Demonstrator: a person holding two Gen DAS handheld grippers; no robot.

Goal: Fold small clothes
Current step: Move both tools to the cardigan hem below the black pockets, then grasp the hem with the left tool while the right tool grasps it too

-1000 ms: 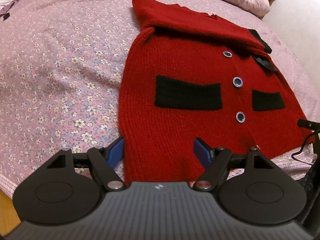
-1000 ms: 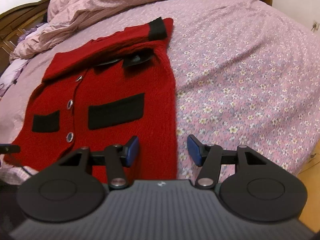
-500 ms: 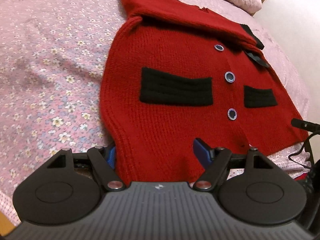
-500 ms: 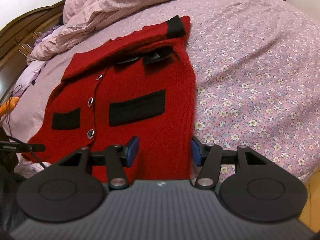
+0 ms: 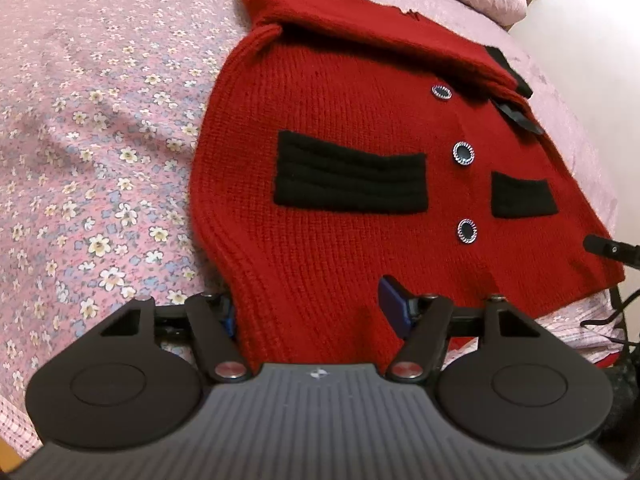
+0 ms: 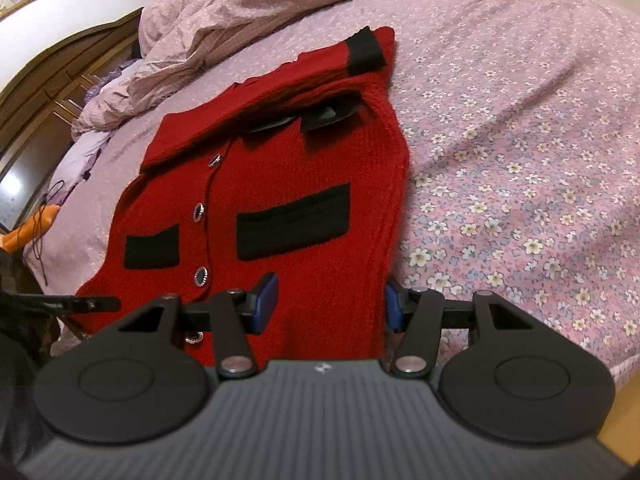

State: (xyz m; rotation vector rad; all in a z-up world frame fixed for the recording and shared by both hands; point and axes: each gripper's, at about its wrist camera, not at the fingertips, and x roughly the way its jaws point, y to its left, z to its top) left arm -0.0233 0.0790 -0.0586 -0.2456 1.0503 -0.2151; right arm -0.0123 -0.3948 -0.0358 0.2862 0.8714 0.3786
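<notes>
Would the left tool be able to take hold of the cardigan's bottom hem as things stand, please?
Probably yes. The left tool already straddles the near corner of the cardigan, its jaws have just been closing, and nothing lies over that hem. Whether the pads pinch yet is unclear.

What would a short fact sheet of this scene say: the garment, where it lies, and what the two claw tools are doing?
garment: red knit cardigan with black pockets and dark buttons
sleeves: folded across the top
surface: floral bedspread
left gripper: at the hem's left corner, jaws just been closing, fabric between them, not yet pinched
right gripper: at the hem's right corner, jaws apart, fabric between them
background: rumpled pink duvet
</notes>
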